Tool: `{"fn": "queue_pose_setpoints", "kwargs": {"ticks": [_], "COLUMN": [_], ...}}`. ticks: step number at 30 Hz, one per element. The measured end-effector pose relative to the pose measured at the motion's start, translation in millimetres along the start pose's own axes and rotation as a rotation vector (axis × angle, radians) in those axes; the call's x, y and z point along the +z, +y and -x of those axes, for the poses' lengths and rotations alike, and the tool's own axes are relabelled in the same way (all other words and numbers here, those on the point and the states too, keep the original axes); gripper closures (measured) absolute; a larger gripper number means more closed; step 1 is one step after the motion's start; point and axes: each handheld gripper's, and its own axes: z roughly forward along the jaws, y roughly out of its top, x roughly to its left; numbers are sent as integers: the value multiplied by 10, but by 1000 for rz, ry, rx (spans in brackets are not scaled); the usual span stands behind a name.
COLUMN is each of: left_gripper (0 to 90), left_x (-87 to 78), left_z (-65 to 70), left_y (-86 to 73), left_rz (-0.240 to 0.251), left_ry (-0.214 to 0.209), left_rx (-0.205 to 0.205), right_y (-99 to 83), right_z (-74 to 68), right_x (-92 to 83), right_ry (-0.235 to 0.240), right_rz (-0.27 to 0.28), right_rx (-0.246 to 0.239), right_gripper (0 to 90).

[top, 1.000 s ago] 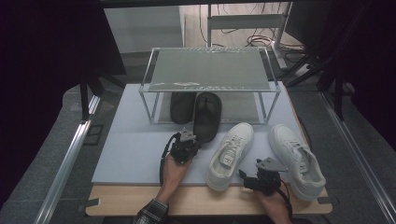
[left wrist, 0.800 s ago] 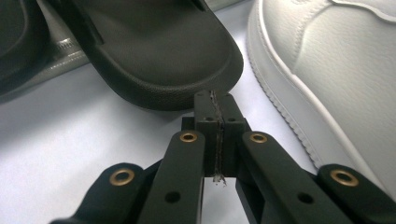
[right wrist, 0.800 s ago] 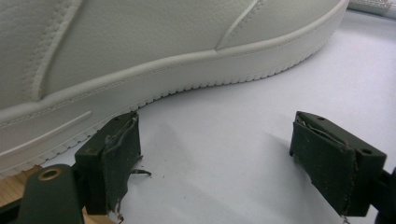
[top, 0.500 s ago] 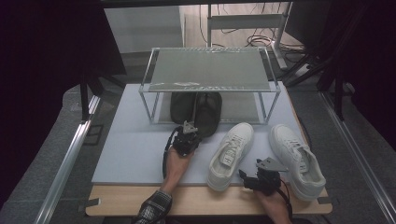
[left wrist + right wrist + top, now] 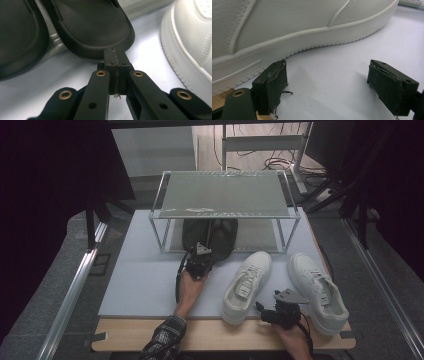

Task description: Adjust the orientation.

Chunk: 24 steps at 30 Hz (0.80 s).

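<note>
Pushing at the black slide sandal (image 5: 95, 30) under the clear rack (image 5: 225, 195), the left gripper (image 5: 115, 53) is clenched empty, tips touching its edge; right gripper (image 5: 334, 82) sits released beside a white sneaker (image 5: 294, 22).

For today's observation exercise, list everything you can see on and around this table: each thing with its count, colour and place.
Black slippers: two, side by side under the rack, heels toward the person.
White sneakers: two, on the mat right of the slippers.
Rack: one, clear with metal legs, at the mat's far side.
Mat: one, pale grey, on the table.
Table: one, wooden, front edge showing.
Left hand-held gripper: one, black, jaws shut, tips at the right slipper's heel.
Right hand-held gripper: one, black, jaws open, beside a sneaker's sole.
</note>
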Motion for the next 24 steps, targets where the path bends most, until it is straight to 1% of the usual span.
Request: {"fn": "queue_pose_setpoints", "kwargs": {"ticks": [7, 11, 24], "left_gripper": [897, 897, 897], "left_x": [70, 111, 230], "left_z": [-71, -99, -129], "left_y": [60, 93, 169], "left_rz": [-5, -13, -13], "left_ry": [19, 32, 61], "left_rx": [-8, -5, -20], "right_y": [0, 0, 0], "right_z": [-1, -1, 1], "right_x": [1, 2, 2], "right_ry": [0, 1, 4], "right_rz": [1, 3, 1], "right_rx": [1, 2, 1], "right_gripper": [163, 162, 159]}}
